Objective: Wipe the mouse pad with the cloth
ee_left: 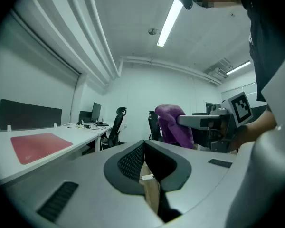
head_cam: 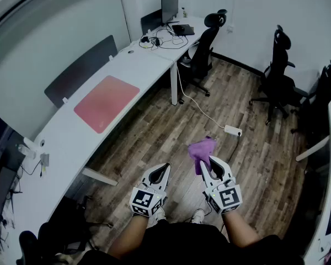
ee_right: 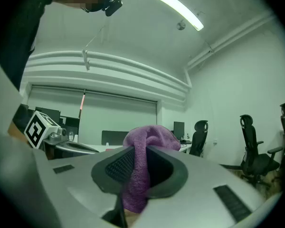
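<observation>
I am looking steeply down into an office room, with both claws held low over a wood-plank floor (head_cam: 154,128), just ahead of the person's legs. My right claw (head_cam: 207,163) is clamped on the purple cloth (head_cam: 201,148). The cloth is soft and fuzzy; it bunches above the claw tips and, in the right gripper view, hangs down between the ribbed black pads. My left claw (head_cam: 164,168) is closed, its pads together at the tips with nothing between them. The mouse pad (head_cam: 107,102), a flat rectangular pink-red mat, lies on the long white tabletop (head_cam: 55,148) at the left. It is near the tabletop's front edge and well apart from both claws. A dark grey divider panel (head_cam: 80,69) stands along the tabletop's far side behind the pad. Farther along the tabletop are a monitor (head_cam: 169,5) and loose cables (head_cam: 165,39), with a black office chair (head_cam: 205,40) pulled up beside them. On the floor beyond the cloth lies a white power strip (head_cam: 232,130), with a white cord (head_cam: 196,101) running toward the tabletop's leg. Two more black chairs (head_cam: 276,70) stand at the right, well apart from the claws. The floor between the claws and the tabletop's edge is open.
</observation>
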### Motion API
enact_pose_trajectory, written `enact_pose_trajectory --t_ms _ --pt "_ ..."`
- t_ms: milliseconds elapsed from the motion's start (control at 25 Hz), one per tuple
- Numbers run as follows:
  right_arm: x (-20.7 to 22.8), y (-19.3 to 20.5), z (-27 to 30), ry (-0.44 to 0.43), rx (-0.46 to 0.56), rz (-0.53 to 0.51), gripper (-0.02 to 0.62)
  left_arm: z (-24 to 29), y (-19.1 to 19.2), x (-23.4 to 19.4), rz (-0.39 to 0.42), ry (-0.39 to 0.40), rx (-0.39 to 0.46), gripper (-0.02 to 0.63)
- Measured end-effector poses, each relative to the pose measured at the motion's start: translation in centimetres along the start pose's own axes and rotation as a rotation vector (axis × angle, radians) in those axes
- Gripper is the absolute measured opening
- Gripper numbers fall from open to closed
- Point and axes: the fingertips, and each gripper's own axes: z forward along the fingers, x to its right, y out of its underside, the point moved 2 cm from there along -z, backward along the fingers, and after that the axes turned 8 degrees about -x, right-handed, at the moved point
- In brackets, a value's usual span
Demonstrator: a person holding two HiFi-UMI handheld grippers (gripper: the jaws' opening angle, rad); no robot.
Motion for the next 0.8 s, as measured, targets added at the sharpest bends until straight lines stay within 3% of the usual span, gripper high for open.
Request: enact_pose_trajectory --t_ms 440,800 --pt "-3.1 -0.7 3.3 -0.011 0.003 -0.002 0.077 -1.8 0.2 -3.7 0.008 -0.008 0.004 0.021" --pt "-7.4 -1.6 8.9 -0.034 0.01 0.021 0.078 -4.7 0.8 -10.5 0.042 -0.016 0.004 0.021"
